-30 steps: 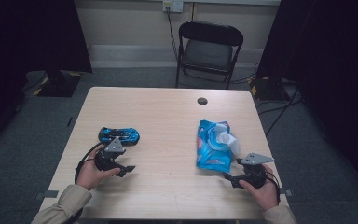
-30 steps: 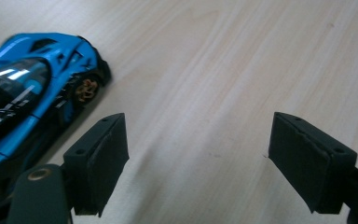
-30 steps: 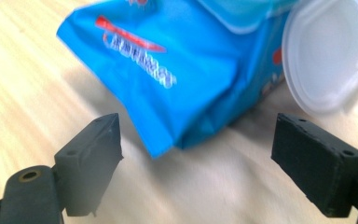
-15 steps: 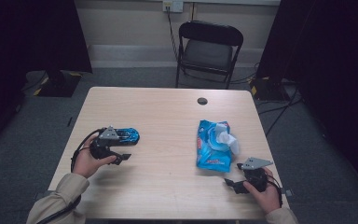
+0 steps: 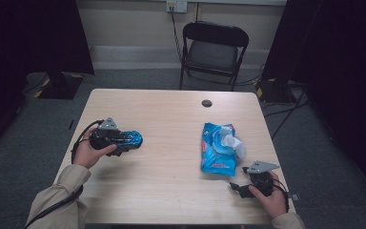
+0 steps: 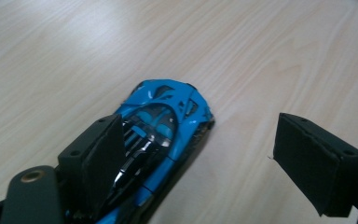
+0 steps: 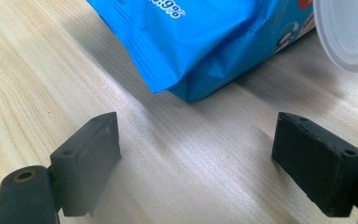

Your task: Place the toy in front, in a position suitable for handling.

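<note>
A blue toy car lies on the left half of the wooden table. My left gripper is right at its near end, pointing along it. In the left gripper view the jaws stand wide open; the car runs under the left jaw, and the other jaw hangs over bare wood, my left gripper not pressing on it. A blue wet-wipes pack with its white lid flipped open lies at the right. My right gripper rests open just short of the pack, nothing between its jaws.
A small black round cap sits in the tabletop near the far edge. A black folding chair stands behind the table. The white lid overhangs the pack's right side. Bare wood stretches between car and pack.
My left hand has moved away from me, from below the car up to its near end. The right hand has stayed almost still, and neither car nor pack has shifted.
</note>
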Demonstrator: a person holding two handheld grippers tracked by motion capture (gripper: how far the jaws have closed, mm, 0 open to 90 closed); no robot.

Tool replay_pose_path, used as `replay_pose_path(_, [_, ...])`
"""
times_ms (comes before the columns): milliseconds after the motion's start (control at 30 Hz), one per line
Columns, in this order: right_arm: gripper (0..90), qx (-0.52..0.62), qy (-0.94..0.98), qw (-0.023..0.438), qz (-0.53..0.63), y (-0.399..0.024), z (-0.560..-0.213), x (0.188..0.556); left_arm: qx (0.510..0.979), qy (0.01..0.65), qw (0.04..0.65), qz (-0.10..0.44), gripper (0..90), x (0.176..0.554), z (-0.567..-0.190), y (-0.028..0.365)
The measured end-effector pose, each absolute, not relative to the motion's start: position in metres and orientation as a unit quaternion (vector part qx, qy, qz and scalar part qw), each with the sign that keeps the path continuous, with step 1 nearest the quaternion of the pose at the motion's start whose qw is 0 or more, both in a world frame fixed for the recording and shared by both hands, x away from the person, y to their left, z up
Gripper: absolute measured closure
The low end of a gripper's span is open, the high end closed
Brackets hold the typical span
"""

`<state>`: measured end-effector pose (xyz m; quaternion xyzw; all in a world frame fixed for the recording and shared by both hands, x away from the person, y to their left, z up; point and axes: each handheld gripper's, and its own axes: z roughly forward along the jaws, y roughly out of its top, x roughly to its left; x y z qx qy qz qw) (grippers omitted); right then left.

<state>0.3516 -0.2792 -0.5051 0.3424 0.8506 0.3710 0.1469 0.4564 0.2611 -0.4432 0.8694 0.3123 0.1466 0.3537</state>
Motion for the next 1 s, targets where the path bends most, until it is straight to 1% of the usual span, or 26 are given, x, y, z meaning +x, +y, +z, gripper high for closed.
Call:
replay_pose_path(267, [14.0, 0.343, 0.850, 0.147, 0.371, -0.279, -0.505, 0.352, 0.876, 0.318, 0.329, 0.154, 16.5, 0.475, -0.455, 0.267])
replay_pose_path(333, [14.0, 0.342, 0.851, 0.146, 0.371, -0.279, -0.505, 0.352, 0.875, 0.320, 0.327, 0.159, 16.5, 0.479, -0.458, 0.266])
replay_pose_path(533, [14.0, 0.341, 0.851, 0.146, 0.371, -0.280, -0.505, 0.352, 0.875, 0.326, 0.324, 0.154, 16.5, 0.487, -0.468, 0.267])
replay_pose_path(700, [14.0, 0.341, 0.851, 0.146, 0.371, -0.280, -0.505, 0.352, 0.884, 0.306, 0.316, 0.155, 16.5, 0.492, -0.474, 0.265])
replay_pose_path(867, [14.0, 0.341, 0.852, 0.146, 0.371, -0.280, -0.505, 0.352, 0.883, 0.308, 0.331, 0.127, 13.4, 0.500, -0.478, 0.264])
replay_pose_path(1000, [14.0, 0.341, 0.851, 0.146, 0.371, -0.280, -0.505, 0.352, 0.889, 0.294, 0.329, 0.121, 14.1, 0.503, -0.479, 0.259])
